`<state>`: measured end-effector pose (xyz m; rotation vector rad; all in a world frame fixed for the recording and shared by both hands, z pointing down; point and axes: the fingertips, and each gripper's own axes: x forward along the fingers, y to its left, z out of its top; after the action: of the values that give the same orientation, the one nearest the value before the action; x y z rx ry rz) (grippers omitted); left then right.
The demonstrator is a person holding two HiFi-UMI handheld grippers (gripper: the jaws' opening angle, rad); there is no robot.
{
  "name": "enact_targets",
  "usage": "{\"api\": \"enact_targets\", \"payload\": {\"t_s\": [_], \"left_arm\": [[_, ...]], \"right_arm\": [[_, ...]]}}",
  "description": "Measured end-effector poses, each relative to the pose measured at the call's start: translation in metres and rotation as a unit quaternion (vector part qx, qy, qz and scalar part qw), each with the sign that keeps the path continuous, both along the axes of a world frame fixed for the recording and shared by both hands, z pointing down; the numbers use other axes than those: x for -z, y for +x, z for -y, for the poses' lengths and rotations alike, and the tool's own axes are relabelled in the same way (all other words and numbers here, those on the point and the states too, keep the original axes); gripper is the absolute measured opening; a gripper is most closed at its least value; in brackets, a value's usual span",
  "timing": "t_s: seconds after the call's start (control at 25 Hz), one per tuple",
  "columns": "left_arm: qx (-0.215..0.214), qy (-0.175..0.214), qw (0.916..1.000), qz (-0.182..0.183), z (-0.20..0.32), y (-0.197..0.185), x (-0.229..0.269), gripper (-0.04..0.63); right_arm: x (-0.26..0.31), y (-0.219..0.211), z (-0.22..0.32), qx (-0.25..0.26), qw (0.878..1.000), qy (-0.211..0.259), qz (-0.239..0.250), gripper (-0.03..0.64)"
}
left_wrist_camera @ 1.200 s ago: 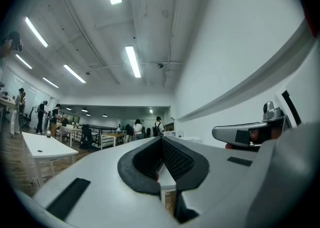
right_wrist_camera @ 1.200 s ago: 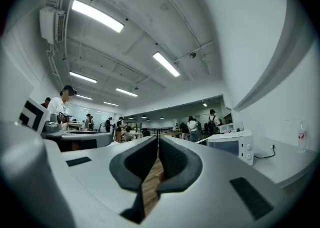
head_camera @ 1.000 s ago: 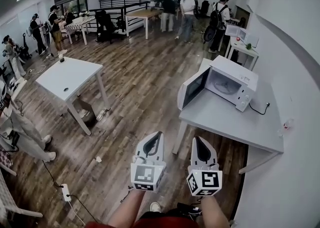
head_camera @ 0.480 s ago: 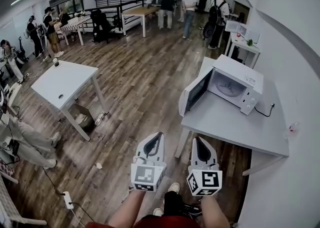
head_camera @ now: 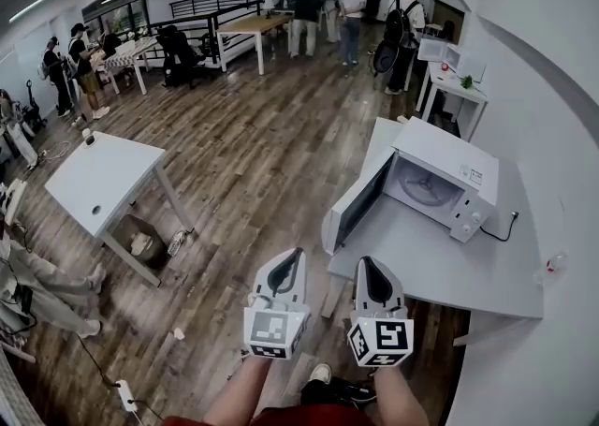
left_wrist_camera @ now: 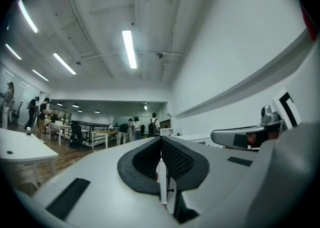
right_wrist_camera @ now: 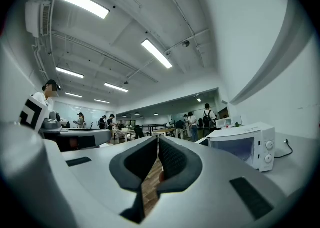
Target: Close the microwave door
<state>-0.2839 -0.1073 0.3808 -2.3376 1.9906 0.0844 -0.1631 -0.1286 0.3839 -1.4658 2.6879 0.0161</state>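
Head view: left tool [head_camera: 296, 254] and right tool [head_camera: 368, 263], closed, empty, near the free edge of the open microwave door [head_camera: 354, 215].

The microwave [head_camera: 449, 157] stands on a table [head_camera: 421, 260], seemingly against the wall [head_camera: 552, 87].

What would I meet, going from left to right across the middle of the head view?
White table → open microwave door → microwave → black cable by the wall.

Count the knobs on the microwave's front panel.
2. Upper knob and lower knob, stacked on the microwave's control panel at its right end. None seems hidden.
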Motion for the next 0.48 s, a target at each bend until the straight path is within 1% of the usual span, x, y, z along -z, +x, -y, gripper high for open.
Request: {"api": "enact_targets", "payload": {"t_s": [0.16, 0.48], "left_arm": [[0.002, 0.003, 1.0000, -0.002, 0.042, -0.001, 0.003, 0.028], [-0.012, -0.003, 0.9999, 0.007, 0.100, 0.001, -0.005, 0.028]], "right_arm": [[0.000, 0.000, 0.041, 0.002, 1.000, -0.004, 0.000, 0.029], [-0.011, -0.001, 0.098, -0.007, 1.000, -0.015, 0.002, 0.029]]}}
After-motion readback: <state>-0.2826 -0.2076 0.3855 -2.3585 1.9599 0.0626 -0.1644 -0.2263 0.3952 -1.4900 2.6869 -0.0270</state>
